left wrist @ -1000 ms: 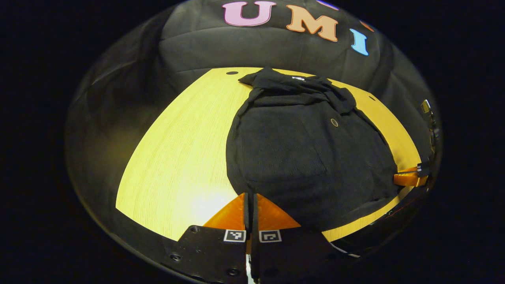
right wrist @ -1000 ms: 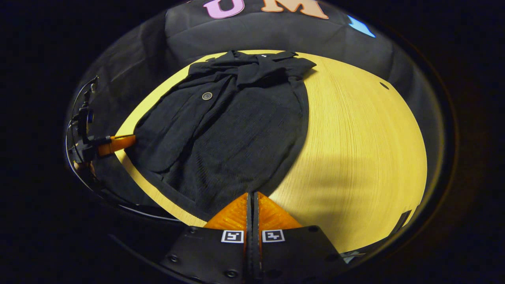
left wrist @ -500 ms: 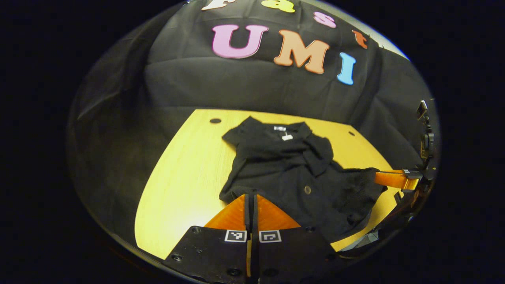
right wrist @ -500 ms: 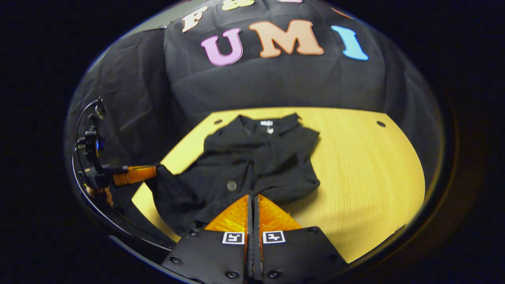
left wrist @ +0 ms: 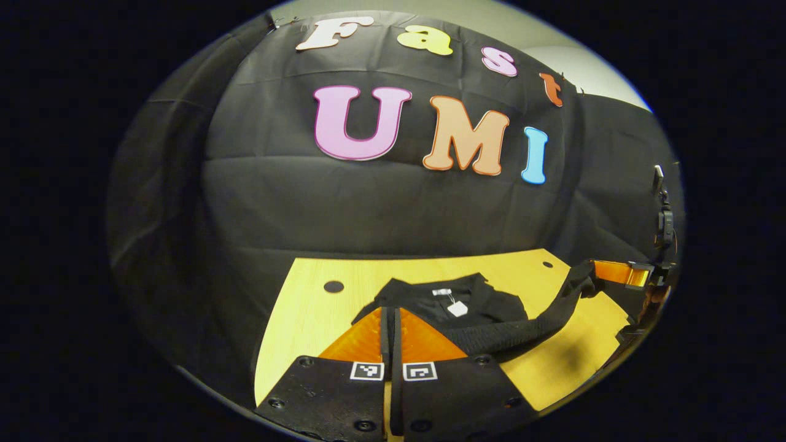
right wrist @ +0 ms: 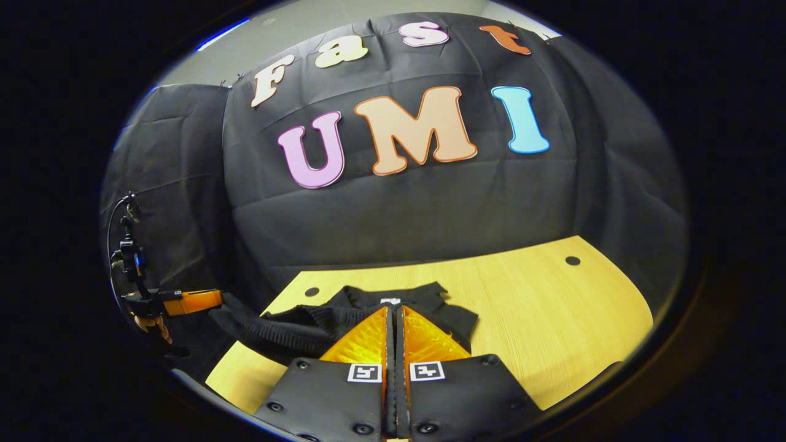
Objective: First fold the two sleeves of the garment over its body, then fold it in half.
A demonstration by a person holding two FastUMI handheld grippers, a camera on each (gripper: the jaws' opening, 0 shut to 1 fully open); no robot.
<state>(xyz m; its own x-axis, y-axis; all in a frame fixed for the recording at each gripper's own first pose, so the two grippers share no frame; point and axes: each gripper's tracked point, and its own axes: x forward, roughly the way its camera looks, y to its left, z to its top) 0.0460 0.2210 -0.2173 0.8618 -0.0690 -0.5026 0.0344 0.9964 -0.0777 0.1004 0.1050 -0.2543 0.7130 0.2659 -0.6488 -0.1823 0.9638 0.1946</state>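
Both grippers are clenched on the hem of the black button-up garment: the left gripper and the right gripper each pinch a bottom corner, holding the hem stretched in the air above the yellow table. Beneath the hem, the collar end lies on the table with the sleeves apparently tucked over the body. The half-fold seems underway; laying the hem by the collar and letting go remain.
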